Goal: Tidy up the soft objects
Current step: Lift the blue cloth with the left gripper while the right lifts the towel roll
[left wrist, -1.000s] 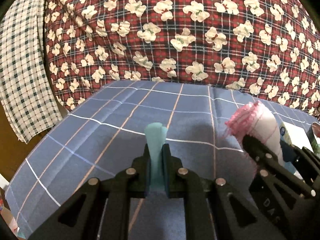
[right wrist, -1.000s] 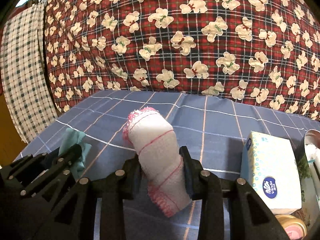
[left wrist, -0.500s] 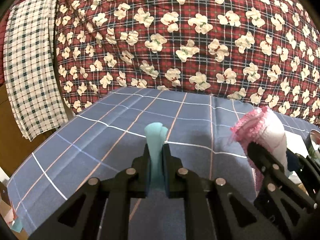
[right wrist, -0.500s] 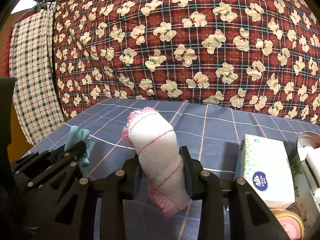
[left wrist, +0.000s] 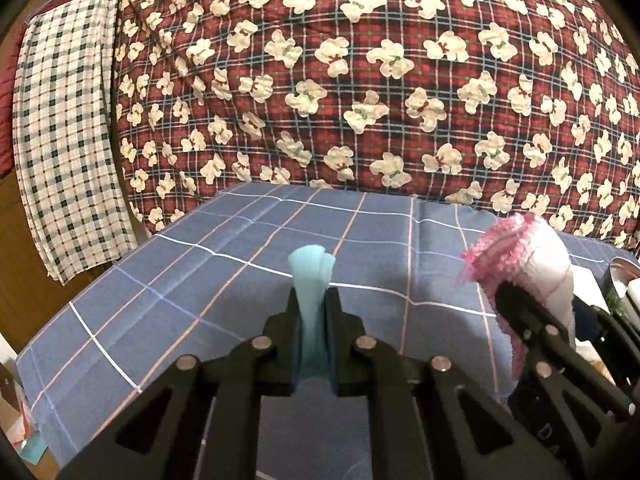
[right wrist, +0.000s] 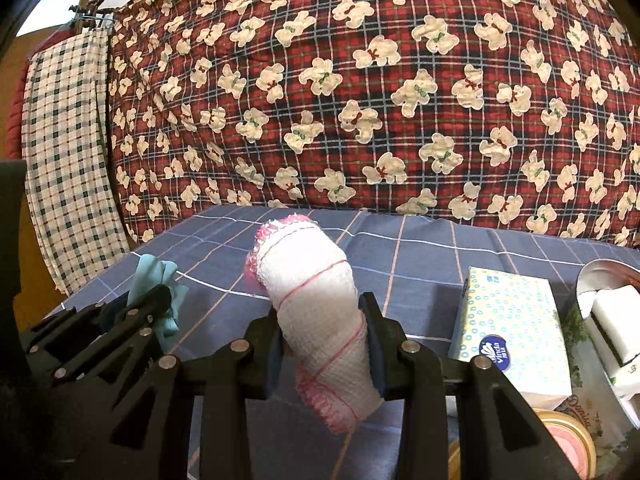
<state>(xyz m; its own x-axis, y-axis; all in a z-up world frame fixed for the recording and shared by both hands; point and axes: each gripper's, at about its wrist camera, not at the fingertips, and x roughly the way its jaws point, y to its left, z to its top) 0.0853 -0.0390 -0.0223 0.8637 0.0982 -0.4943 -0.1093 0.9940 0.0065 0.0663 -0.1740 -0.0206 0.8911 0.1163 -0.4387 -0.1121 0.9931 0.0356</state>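
Observation:
My left gripper [left wrist: 313,312] is shut on a folded teal cloth [left wrist: 311,280] that sticks up between its jaws, held above the blue checked tablecloth [left wrist: 200,280]. My right gripper [right wrist: 322,320] is shut on a rolled white cloth with pink edging [right wrist: 312,280], held upright. The white roll also shows at the right of the left wrist view [left wrist: 532,264]. The teal cloth and left gripper show at the left of the right wrist view [right wrist: 156,280]. Both grippers are side by side, close together.
A red plaid quilt with cream flowers [left wrist: 360,80] rises behind the table. A green checked cloth [left wrist: 68,140] hangs at the left. A tissue box [right wrist: 512,328], a tin with a white block [right wrist: 608,304] and a round tin [right wrist: 568,444] stand at the right.
Both grippers have lifted and tilted up a little with their cloths; more of the quilt and hanging cloth shows. Grips are unchanged.

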